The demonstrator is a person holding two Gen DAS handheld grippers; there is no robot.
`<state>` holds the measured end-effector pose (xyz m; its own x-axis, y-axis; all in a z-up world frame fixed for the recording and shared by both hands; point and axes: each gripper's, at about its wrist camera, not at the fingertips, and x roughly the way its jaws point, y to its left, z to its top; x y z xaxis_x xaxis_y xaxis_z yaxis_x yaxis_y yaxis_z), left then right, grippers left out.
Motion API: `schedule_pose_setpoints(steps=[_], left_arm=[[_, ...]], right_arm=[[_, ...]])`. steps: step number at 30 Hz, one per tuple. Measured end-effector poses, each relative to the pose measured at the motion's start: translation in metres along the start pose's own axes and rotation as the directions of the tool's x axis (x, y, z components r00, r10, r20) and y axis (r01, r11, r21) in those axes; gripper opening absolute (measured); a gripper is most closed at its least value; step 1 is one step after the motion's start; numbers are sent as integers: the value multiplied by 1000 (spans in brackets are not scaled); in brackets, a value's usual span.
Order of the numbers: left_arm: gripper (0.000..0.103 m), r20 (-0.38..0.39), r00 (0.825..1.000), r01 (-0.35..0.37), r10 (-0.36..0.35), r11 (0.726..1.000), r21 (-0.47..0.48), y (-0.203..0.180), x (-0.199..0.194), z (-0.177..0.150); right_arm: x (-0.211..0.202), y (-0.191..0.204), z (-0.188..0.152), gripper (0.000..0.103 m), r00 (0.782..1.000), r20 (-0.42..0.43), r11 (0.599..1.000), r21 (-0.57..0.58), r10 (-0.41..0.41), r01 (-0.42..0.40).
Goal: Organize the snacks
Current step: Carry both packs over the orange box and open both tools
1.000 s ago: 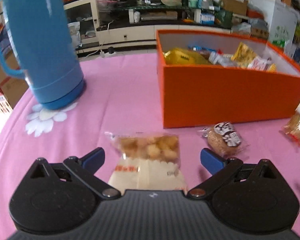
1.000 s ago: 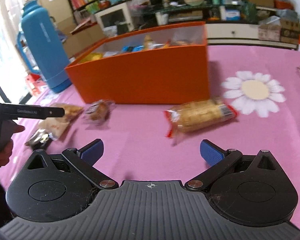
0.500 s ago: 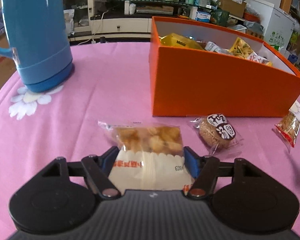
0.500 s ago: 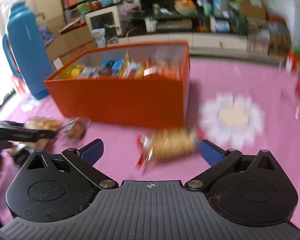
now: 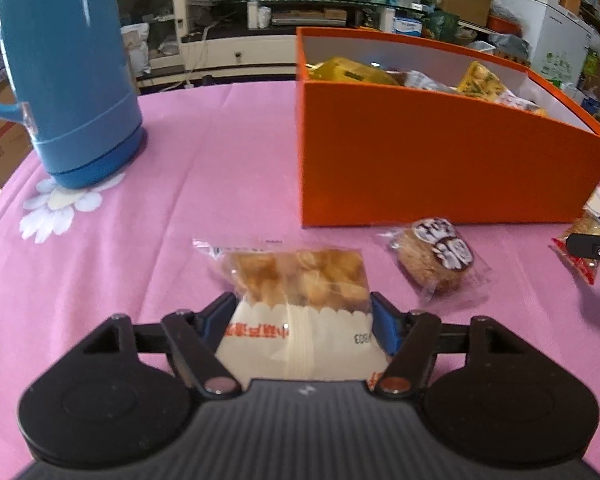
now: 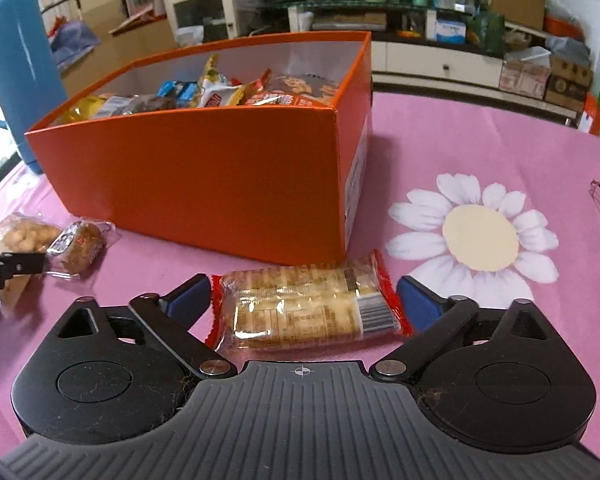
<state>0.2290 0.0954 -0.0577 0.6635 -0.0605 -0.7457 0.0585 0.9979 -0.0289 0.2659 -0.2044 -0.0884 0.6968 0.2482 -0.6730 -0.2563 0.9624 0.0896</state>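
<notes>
Left wrist: thermos [image 5: 66, 76] beside box [image 5: 440, 152]

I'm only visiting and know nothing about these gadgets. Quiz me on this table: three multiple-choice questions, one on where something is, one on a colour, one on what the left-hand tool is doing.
1. The round cake lies: A inside the orange box; B on the pink cloth in front of that box; C on a shelf.
2. The flask is: A blue; B green; C white.
3. The left gripper has its jaws: A gaping over bare cloth; B clamped on the snack packet; C around the flask.

B: it rests wrapped on the cloth by the box's front wall.
A: its whole body is blue.
B: the jaws, just closed, press the packet's two sides.
</notes>
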Motion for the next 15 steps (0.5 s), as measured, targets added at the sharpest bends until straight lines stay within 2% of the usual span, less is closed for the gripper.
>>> schedule_pose_setpoints(steps=[2, 6, 9, 11, 12, 15], left_arm=[[66, -11, 1000, 14, -14, 1000, 15, -4, -4, -3], [66, -40, 996, 86, -85, 995, 40, -17, -20, -17], [66, -50, 991, 128, -123, 986, 106, -33, -34, -34], [71, -42, 993, 117, -111, 980, 162, -45, -39, -43], [73, -45, 993, 116, -110, 978, 174, -48, -41, -43], [82, -61, 993, 106, -97, 982, 154, -47, -39, -40]], right_arm=[[-5, 4, -2, 83, 1000, -7, 1000, -18, 8, -8], [-22, 15, -20, 83, 999, -28, 998, -46, 42, -43], [-41, 22, -40, 86, 997, -39, 995, -64, 71, -73], [-48, 23, -49, 93, 996, -51, 995, -60, 78, -81], [-50, 24, -54, 94, 995, -64, 995, -62, 76, -80], [-55, 29, -61, 94, 997, -60, 994, -86, 56, -61]])
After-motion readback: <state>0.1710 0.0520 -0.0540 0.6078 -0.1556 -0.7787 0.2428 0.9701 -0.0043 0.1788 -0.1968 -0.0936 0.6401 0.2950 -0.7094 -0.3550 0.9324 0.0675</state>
